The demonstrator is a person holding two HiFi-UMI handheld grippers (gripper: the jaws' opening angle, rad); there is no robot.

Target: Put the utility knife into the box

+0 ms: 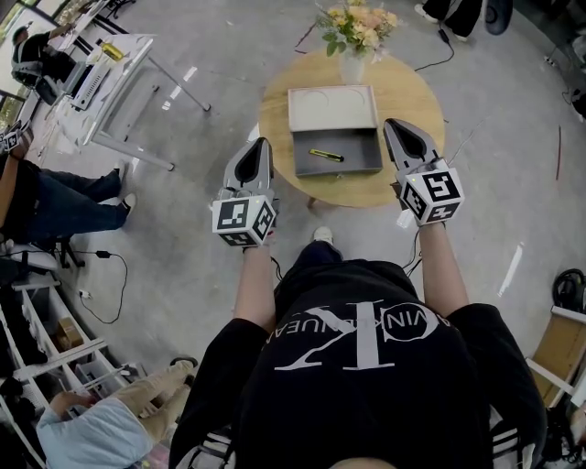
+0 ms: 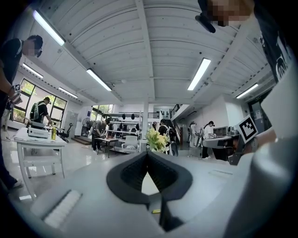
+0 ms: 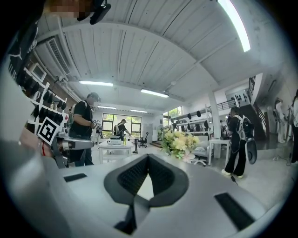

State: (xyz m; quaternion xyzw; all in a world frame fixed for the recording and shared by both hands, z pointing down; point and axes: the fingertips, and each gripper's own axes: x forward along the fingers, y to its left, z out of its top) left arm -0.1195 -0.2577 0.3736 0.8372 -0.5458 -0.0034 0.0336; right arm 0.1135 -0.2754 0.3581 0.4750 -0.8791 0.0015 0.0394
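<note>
The utility knife, yellow and black, lies inside the open grey box on the round wooden table. The box's pale lid lies flat just behind it. My left gripper hovers at the table's left edge, left of the box, jaws pressed together and empty. At the box's right side my right gripper is also shut on nothing. In both gripper views the left gripper and the right gripper point level across the room, fingertips meeting.
A vase of flowers stands at the table's far edge, also visible as flowers and flowers. A white desk with equipment is at the far left, with seated people near it. Cables run across the grey floor.
</note>
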